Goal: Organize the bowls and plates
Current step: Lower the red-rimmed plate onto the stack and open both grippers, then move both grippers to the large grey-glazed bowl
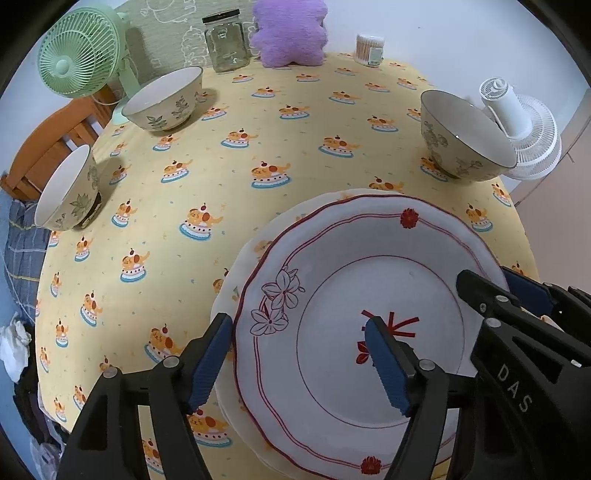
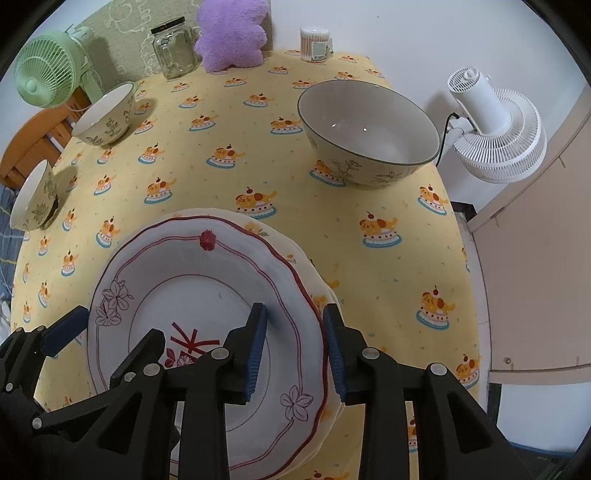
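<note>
Top plate (image 1: 369, 295) sits on the plate stack near the table's (image 1: 221, 155) front edge. Left tongs (image 1: 299, 354) and right tongs (image 2: 295, 343) both apart, straddling opposite rims, not gripping. Risk: lifting out snags a rim, sliding the stack toward the edge. Three bowls still scattered.

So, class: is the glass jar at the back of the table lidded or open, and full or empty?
Lidded and apparently empty: the glass jar wears a dark screw lid, and the wall shows straight through its clear sides.
</note>
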A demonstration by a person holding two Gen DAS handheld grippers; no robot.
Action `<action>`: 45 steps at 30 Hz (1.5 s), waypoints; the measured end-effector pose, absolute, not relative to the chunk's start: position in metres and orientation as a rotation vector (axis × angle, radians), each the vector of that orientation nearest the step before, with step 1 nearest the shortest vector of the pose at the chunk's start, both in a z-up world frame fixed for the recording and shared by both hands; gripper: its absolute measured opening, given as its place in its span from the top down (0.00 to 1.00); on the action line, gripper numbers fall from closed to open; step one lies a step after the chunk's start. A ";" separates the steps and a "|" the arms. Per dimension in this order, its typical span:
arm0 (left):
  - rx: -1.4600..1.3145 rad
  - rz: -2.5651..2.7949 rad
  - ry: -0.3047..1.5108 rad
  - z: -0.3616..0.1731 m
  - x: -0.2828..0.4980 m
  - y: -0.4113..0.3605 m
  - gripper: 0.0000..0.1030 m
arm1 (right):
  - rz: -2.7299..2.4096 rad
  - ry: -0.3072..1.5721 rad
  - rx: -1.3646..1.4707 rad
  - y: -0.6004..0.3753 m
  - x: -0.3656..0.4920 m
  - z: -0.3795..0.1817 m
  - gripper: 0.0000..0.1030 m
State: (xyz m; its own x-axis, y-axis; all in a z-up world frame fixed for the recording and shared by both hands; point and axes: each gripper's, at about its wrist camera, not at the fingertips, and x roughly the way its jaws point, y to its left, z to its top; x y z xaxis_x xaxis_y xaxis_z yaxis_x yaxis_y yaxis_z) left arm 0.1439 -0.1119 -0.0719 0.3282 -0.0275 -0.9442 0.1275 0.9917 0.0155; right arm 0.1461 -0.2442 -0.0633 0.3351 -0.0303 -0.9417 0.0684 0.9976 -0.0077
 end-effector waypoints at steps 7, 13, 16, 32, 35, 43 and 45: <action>0.084 -0.123 1.220 -0.068 0.135 -0.114 0.14 | -0.038 1.211 0.042 -0.240 0.139 -0.061 0.31; 0.071 -0.121 1.203 -0.060 0.127 -0.104 0.11 | -0.013 1.191 0.047 -0.233 0.132 -0.055 0.22; 0.067 -0.122 1.180 -0.053 0.124 -0.096 0.11 | -0.007 1.174 0.042 -0.225 0.128 -0.049 0.22; 0.076 -0.191 1.080 -0.018 0.125 0.001 0.13 | -0.080 1.066 0.086 -0.134 0.114 -0.008 0.22; 0.092 -0.192 1.053 -0.012 0.125 0.023 0.13 | -0.095 1.041 0.085 -0.111 0.114 -0.002 0.22; 0.082 -0.183 1.022 -0.010 0.137 0.091 0.14 | -0.110 1.004 0.070 -0.048 0.121 0.004 0.22; 0.070 -0.193 1.021 -0.011 0.141 0.104 0.17 | -0.113 1.000 0.074 -0.033 0.125 0.004 0.22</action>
